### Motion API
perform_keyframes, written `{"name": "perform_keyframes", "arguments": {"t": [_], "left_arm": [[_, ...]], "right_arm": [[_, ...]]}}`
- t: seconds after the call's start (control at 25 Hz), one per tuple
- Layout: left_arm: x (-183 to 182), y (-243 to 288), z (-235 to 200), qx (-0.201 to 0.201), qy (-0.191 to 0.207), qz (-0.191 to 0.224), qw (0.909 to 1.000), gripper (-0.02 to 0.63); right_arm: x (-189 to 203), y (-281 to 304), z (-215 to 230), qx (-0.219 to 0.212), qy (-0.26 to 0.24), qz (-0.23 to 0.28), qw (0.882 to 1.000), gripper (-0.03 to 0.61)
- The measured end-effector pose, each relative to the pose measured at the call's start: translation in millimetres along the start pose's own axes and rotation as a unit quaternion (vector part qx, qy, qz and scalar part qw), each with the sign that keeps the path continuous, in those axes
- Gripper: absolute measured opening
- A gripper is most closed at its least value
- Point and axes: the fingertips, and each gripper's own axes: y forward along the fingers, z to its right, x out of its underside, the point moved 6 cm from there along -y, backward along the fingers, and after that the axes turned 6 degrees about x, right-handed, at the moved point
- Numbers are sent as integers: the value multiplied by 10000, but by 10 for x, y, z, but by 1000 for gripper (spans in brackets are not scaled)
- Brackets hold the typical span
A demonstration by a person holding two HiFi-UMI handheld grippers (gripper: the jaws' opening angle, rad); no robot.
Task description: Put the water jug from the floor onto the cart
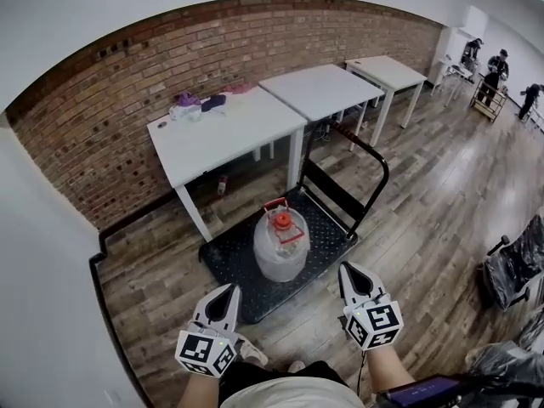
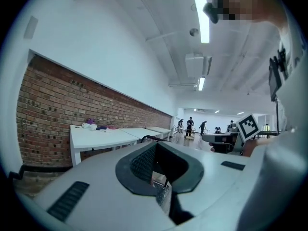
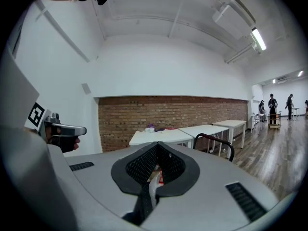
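The clear water jug (image 1: 280, 245) with an orange cap and a red handle stands upright on the black cart's deck (image 1: 228, 266). The cart's black push handle (image 1: 367, 155) rises on its far right side. Both grippers hover over the wooden floor on my side of the cart, apart from the jug. My left gripper (image 1: 228, 294) is shut with nothing in it, close to the deck's near edge. To the right of the jug and nearer to me, my right gripper (image 1: 349, 272) is shut and empty too. In the gripper views the jaws meet at their tips, left (image 2: 155, 144) and right (image 3: 157, 144).
Three white tables (image 1: 229, 130) stand in a row along the brick wall (image 1: 102, 117), right behind the cart. Small purple items (image 1: 189, 102) lie on the nearest table. A black chair (image 1: 520, 262) stands at the right. Several people (image 1: 497, 70) stand far off at the back right.
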Motion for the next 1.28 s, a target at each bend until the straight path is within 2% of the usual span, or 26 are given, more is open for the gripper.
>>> {"name": "perform_keyframes", "arguments": {"t": [0.2, 0.44, 0.72, 1.04, 1.28], "left_arm": [[-196, -159, 306, -36, 142, 89, 9999, 0], [-330, -189, 478, 112, 244, 119, 9996, 0], [-405, -260, 310, 310, 263, 177, 9990, 0], [-534, -473, -121, 345, 232, 247, 9988, 0], [-554, -526, -232, 430, 191, 232, 9986, 0]], "right_arm": [[-123, -327, -6, -119, -104, 126, 9998, 3], [-285, -606, -27, 5, -235, 325, 9992, 2], [-349, -645, -178, 240, -246, 350, 9988, 2], [-444, -488, -568, 348, -326, 346, 9983, 2], [-473, -448, -718, 375, -356, 304, 9982, 2]]}}
